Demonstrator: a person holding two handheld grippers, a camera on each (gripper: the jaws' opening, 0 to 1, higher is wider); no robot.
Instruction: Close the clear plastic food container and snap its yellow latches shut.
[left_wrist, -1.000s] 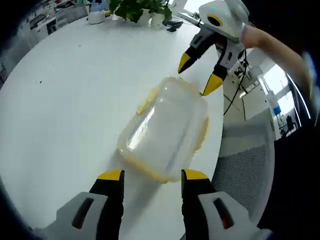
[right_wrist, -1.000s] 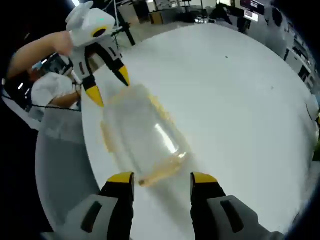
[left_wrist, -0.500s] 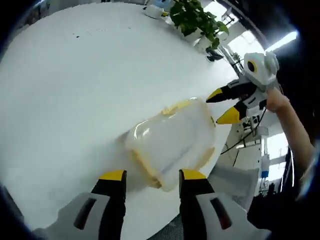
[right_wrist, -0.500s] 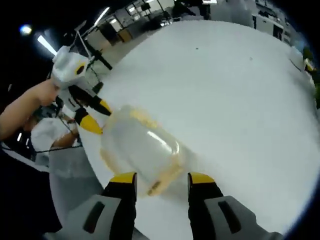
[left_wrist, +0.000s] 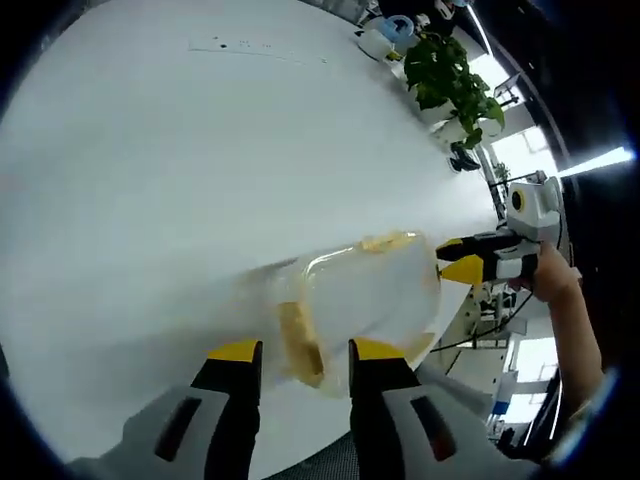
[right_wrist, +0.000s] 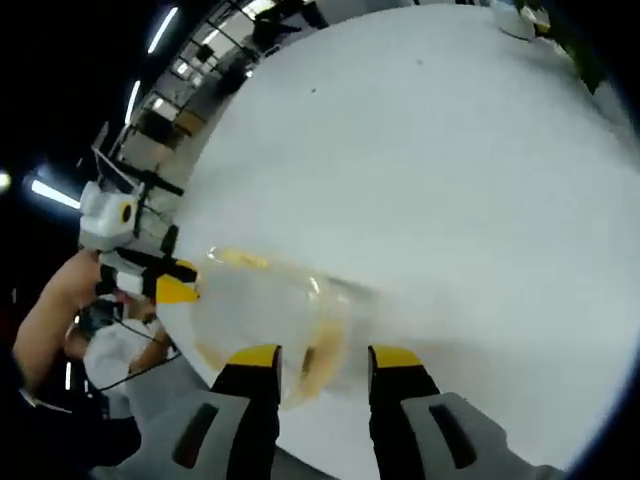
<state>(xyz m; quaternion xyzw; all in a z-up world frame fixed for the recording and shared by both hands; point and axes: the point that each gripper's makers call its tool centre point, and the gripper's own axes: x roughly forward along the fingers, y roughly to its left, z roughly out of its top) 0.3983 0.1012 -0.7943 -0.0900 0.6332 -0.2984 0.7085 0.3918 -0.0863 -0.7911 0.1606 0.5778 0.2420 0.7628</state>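
Yellow-tipped left gripper: two jaws apart, straddling one yellow latch of single clear container at 12 o'clock, near white table edge. Right gripper likewise parted around opposite end latch. One potted plant at 1 o'clock.

1. The bench is plain white, with no pattern.
2. The food container is clear and colourless, with yellow latches at its ends.
3. The left hand-held gripper has a white body, black fingers and yellow fingertips.
4. The right hand-held gripper has the same white, black and yellow.
5. At the bench's far edge, the plant has green leaves.
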